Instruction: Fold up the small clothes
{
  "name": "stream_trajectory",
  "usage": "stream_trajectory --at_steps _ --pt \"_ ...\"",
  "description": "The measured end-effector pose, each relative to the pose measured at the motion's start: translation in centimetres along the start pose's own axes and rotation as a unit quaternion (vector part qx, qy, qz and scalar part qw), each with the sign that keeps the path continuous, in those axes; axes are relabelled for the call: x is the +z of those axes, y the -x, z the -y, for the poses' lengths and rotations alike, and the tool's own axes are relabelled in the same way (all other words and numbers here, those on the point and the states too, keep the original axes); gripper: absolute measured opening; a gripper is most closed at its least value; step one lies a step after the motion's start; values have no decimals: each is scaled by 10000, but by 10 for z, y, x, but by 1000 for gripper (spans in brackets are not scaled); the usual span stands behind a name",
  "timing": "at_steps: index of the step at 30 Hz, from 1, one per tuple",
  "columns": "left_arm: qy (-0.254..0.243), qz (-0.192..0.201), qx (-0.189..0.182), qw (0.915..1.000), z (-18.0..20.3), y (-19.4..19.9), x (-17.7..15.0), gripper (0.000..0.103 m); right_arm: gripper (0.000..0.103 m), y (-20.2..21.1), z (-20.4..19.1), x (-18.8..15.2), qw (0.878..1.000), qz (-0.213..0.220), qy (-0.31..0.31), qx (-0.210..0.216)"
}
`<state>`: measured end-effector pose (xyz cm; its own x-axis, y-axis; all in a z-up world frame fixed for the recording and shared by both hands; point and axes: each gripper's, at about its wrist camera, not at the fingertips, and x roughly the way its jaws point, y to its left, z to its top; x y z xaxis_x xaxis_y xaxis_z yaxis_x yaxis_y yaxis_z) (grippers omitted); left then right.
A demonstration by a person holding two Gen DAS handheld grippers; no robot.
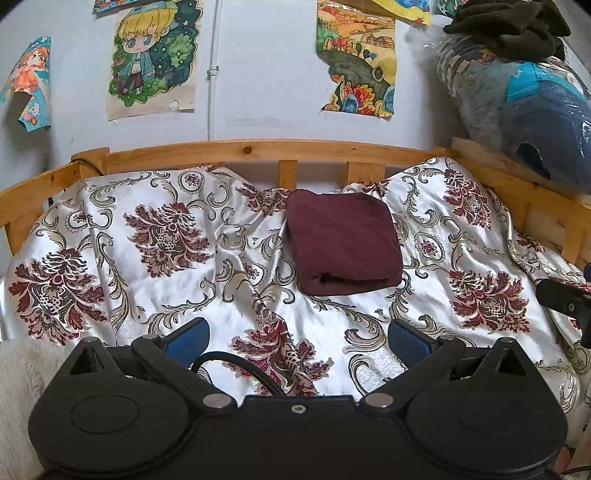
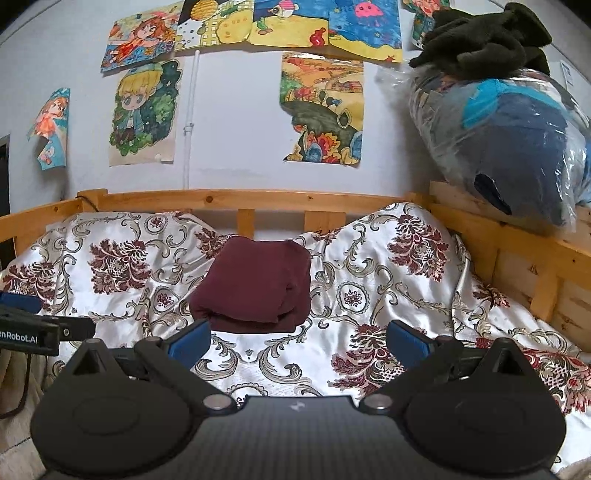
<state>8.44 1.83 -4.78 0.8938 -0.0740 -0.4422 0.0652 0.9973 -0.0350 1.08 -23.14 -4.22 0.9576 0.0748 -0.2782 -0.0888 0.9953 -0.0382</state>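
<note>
The bed (image 1: 110, 229) fills both views, a wooden rail (image 1: 258, 149) running along its far side and a shiny white bedspread (image 1: 229, 280) with maroon flower patterns draped over it, rumpled into folds. Up at the right, a clear plastic bag of bedding (image 1: 532, 110) sits on the frame's corner, a dark fleece garment (image 1: 513, 29) heaped on top. Children's drawings (image 2: 144, 110) are taped across the wall behind.

And there it is, the maroon garment (image 1: 343, 243), lying folded into a compact square on the bedspread, near the back rail, with its rolled edge towards the cameras.

Left claw (image 1: 295, 338) hangs low over the bedspread, blue pads spread wide, nothing between them. Right claw (image 2: 299, 341) is likewise spread and empty, just in front of the maroon garment's near edge, not touching it.
</note>
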Motion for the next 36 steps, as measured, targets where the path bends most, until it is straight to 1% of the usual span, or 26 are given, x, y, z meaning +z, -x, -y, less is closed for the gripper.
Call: stream_trajectory --at_steps 25,36 --pt "-4 4 9 10000 1 0 0 102 103 -2 9 -1 9997 -30 -231 -66" --pt "-6 2 9 10000 2 1 -1 102 103 -2 9 -1 9997 -35 -232 -72"
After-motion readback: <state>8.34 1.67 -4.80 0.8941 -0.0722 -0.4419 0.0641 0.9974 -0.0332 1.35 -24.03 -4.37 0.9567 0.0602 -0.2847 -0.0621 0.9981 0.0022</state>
